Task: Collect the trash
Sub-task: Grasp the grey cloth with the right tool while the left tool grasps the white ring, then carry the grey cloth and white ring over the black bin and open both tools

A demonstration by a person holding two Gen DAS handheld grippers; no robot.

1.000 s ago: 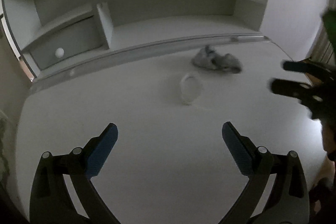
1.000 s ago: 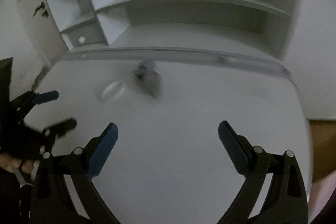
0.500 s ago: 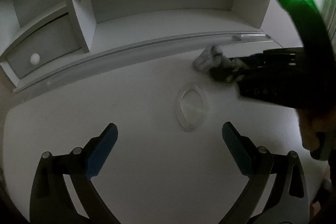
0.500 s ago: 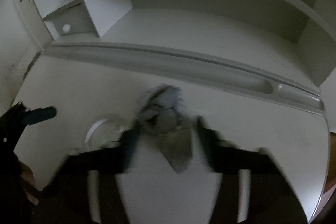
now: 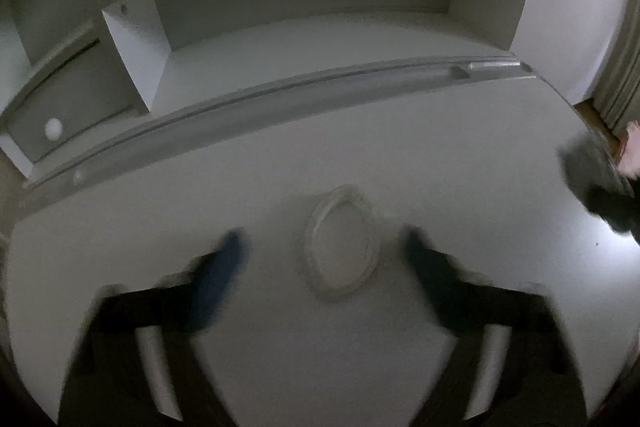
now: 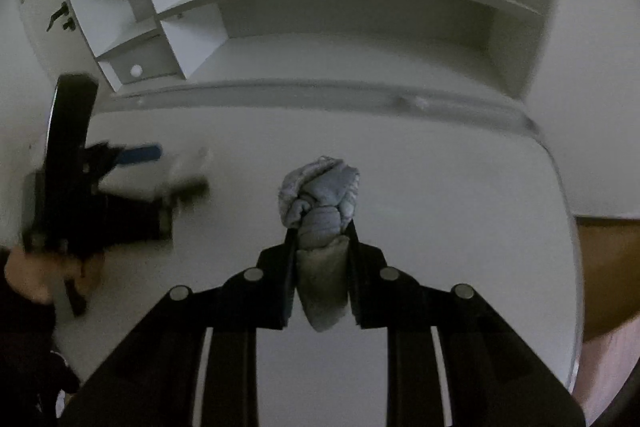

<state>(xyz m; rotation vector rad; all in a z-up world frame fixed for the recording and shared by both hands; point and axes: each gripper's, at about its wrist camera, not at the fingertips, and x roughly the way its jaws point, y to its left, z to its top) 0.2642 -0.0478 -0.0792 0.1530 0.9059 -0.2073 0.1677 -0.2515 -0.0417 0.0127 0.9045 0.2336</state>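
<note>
On desk (image 5: 460, 155) | left tool (image 5: 320, 251) blurred, closing around ring (image 5: 340, 247) | right tool (image 6: 320, 227) clamps cloth (image 6: 320, 195)

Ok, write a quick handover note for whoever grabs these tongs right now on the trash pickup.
Right tongs: shut on the crumpled grey wad, pinched between the pads above the white desk.
Left tongs: jaws closing around the flattened white ring-shaped scrap, which lies on the desk between them; the view is blurred and the pads look short of it.
Done: wad is gripped.
Left: finish gripping the white scrap, then bin both pieces. No bin shows in either view, so find it first.
</note>
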